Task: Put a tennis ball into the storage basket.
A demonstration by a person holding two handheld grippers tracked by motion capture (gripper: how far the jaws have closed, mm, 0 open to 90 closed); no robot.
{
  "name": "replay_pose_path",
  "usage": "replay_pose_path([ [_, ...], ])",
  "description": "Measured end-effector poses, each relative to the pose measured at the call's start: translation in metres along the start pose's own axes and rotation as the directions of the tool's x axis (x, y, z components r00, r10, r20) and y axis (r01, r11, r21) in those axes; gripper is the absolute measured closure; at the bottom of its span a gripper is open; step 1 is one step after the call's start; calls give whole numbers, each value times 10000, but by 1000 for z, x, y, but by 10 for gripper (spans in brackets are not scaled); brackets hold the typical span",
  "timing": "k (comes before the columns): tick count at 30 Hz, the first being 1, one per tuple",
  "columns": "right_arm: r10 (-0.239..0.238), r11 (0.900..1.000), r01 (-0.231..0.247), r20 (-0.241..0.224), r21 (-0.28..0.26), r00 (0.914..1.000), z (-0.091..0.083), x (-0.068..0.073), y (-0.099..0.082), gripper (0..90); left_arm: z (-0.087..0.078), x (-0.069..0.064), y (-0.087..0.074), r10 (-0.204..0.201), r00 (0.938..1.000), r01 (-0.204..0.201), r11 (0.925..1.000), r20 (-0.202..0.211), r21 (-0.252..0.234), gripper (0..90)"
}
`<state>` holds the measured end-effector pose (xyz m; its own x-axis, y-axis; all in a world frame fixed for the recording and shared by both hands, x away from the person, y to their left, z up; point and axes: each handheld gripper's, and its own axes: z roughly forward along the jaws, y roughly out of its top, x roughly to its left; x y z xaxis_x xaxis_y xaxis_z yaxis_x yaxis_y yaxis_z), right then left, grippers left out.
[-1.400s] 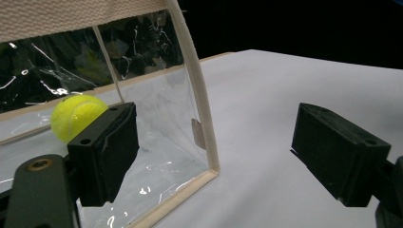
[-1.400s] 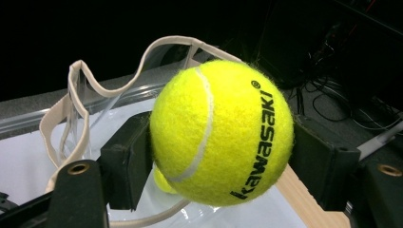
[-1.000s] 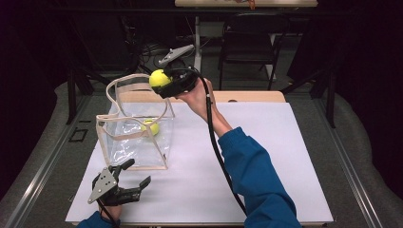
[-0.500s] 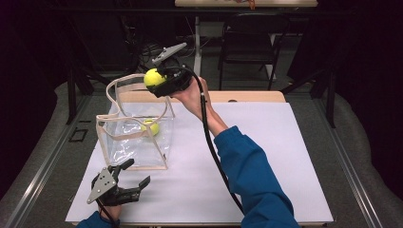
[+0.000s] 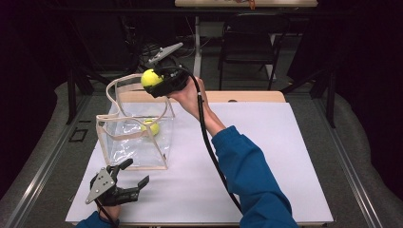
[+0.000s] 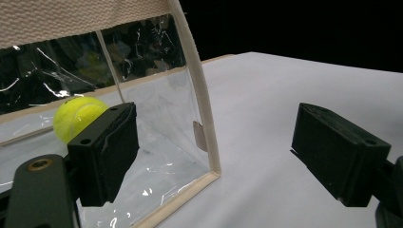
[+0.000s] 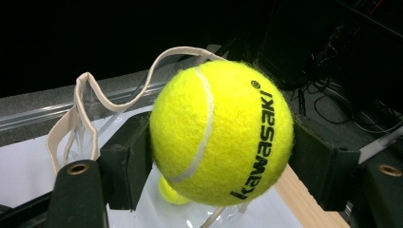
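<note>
Two tennis balls, one clear bag, two hand-held grippers — entries by view.

High view. White table (image 5: 285,156) carries a clear plastic bag (image 5: 135,137) with beige trim, standing open near the table's left-rear part, its beige handles (image 5: 119,88) arching above the mouth. One tennis ball in the bag (image 5: 151,127) lies on the bag's floor toward the rear. Right gripper (image 5: 153,80), held up by the person's right hand (image 5: 190,97) in a blue sleeve (image 5: 252,175), hangs in the air above the bag's rear edge; its jaws are clamped on a held tennis ball (image 5: 151,78), clear of the bag. Black cable (image 5: 209,142) trails along the forearm. Left gripper (image 5: 138,183) sits low at the table's near-left edge, just in front of the bag's near wall, jaws spread wide, nothing between them.

Left gripper view. Both black jaws stand far apart with bare tabletop between — no hold on anything. Bag's trimmed near corner (image 6: 204,118) rises just ahead of the left jaw; the ball inside (image 6: 78,116) shows through the plastic, partly behind that jaw.

Right gripper view. Jaws press on either side of the held ball (image 7: 221,130), which bears black "kawasaki" lettering. Below and behind it: the bag's handles (image 7: 81,114) and mouth, with the second ball (image 7: 171,192) partly visible underneath.
</note>
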<state>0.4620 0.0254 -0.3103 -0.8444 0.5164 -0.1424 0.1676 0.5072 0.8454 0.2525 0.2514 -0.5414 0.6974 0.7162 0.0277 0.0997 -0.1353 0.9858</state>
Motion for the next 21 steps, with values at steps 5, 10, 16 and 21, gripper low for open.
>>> replay_pose_path([
  [5, -44, 10000, 44, -15, 2, 10000, 6, 2, 2, 273, 0, 0, 0, 0, 10000, 0, 10000, 17, 35, 159],
  [10, -9, 10000, 8, -58, -58, 10000, 8, 2, 2, 273, -1, 0, 0, 3, 10000, -3, 10000, 8, -5, 159],
  [16, 18, 10000, -20, -246, -83, 9997, 13, 2, 9, 273, 2, -1, -1, 19, 9999, -20, 10000, 108, 68, 159],
  [21, -171, 9998, 173, -216, 70, 9996, 20, 7, 11, 273, 1, 0, 0, 16, 9999, -16, 10000, 113, -7, 159],
])
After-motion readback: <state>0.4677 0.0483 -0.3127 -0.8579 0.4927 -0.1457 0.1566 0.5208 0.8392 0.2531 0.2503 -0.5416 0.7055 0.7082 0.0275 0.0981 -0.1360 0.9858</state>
